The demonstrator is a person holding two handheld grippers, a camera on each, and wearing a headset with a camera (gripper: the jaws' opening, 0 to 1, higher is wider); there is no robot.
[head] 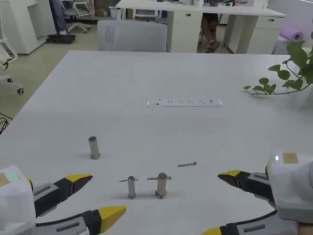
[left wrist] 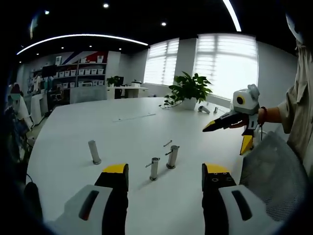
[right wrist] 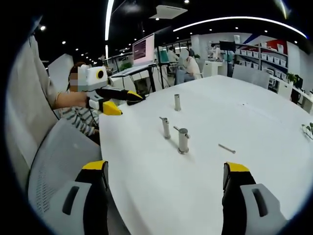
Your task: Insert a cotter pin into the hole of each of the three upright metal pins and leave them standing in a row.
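Observation:
Three metal pins stand upright on the white table [head: 146, 78]. The far-left pin [head: 94, 148] [left wrist: 94, 152] [right wrist: 177, 102] has nothing through it. The middle pin [head: 131, 187] [left wrist: 154, 168] [right wrist: 166, 127] and the right pin [head: 161, 185] [left wrist: 172, 156] [right wrist: 183, 140] each carry a cotter pin crosswise near the top. A loose cotter pin [head: 187, 164] [left wrist: 167, 143] [right wrist: 226, 148] lies flat just beyond the right pin. My left gripper [head: 98, 196] [left wrist: 166, 169] is open and holds nothing, near the front left. My right gripper [head: 220, 202] [right wrist: 166, 166] is open and holds nothing, at the front right.
A white power strip [head: 185, 102] lies mid-table beyond the pins. A leafy plant [head: 288, 73] reaches in from the right edge. A grey chair [head: 132, 35] stands at the table's far side. Desks and shelves fill the room behind.

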